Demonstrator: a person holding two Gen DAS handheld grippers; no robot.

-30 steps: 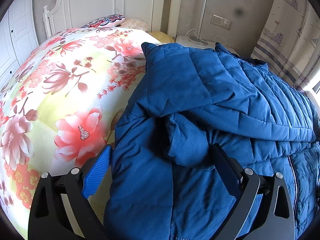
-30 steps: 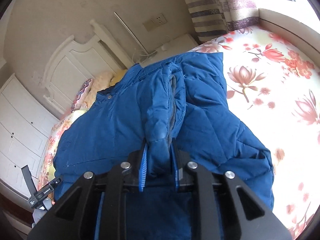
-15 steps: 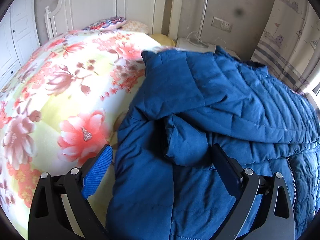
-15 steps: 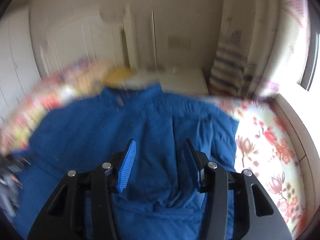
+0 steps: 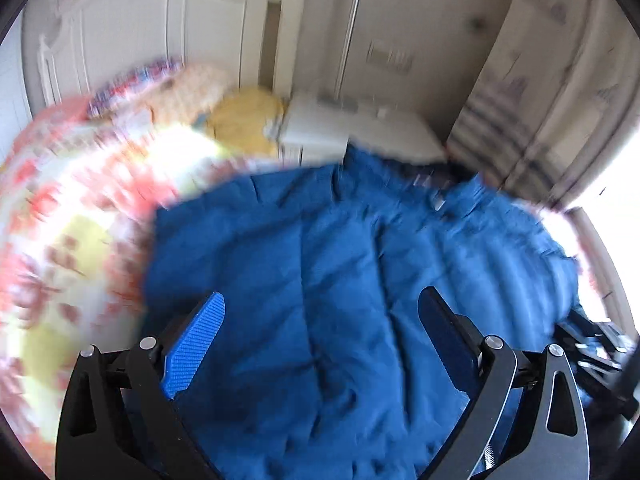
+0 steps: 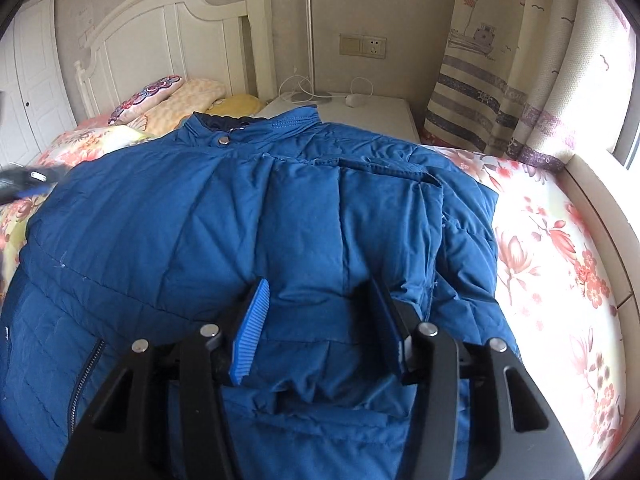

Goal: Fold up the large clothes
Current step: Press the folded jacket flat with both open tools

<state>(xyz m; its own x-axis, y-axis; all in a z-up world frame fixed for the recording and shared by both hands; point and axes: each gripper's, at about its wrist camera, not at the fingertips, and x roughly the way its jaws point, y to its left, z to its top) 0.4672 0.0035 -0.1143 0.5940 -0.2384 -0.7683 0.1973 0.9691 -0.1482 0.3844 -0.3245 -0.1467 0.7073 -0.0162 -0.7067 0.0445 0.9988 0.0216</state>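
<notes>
A large blue quilted jacket (image 6: 224,216) lies spread on the floral bed (image 6: 552,264), collar toward the headboard, with its right sleeve (image 6: 384,216) folded over the body. It also shows in the blurred left wrist view (image 5: 340,264). My right gripper (image 6: 320,300) is open, hovering just above the folded sleeve, holding nothing. My left gripper (image 5: 320,312) is open and empty above the jacket's left part.
A white headboard (image 6: 172,40) and pillows (image 6: 180,96) stand at the bed's far end. A white nightstand (image 6: 360,108) with a lamp pole and cables sits beside it. A striped curtain (image 6: 500,92) hangs at the right by the window ledge.
My right gripper let go of the sleeve, opened, and now rests over the sleeve laid on the jacket. My left gripper swung up and to the right, fast enough to blur its view.
</notes>
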